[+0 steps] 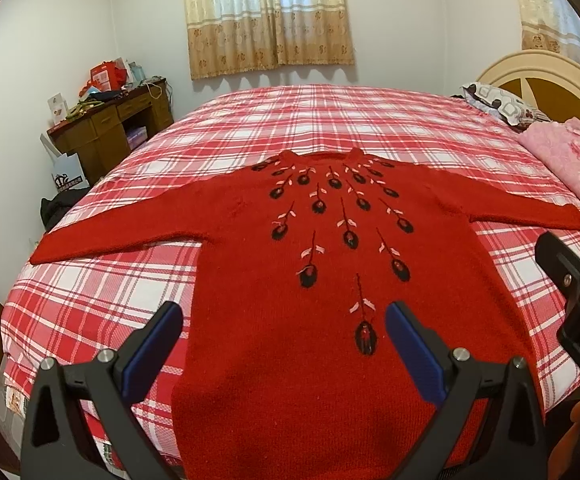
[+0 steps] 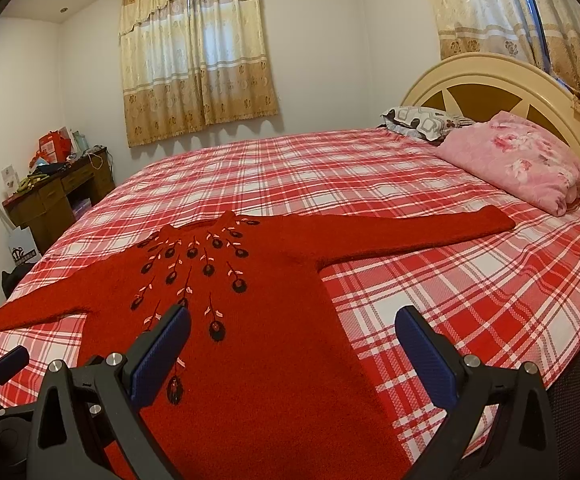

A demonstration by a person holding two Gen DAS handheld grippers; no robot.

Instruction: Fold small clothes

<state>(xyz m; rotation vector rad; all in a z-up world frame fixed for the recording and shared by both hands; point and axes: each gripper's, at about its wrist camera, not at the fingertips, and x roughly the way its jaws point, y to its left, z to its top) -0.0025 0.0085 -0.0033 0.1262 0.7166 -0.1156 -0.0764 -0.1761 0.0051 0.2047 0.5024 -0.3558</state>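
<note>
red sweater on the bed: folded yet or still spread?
Spread. The red sweater lies flat, front up, on the plaid bedspread, both sleeves stretched out sideways, with no fold visible. Both grippers are open above its hem.

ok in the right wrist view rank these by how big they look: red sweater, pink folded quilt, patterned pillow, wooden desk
1. red sweater, largest, though nearest the camera
2. pink folded quilt
3. wooden desk
4. patterned pillow, partly hidden behind the quilt, so its placing against the desk is unsure

Both wrist views face across the bed, sharing the sweater
</note>
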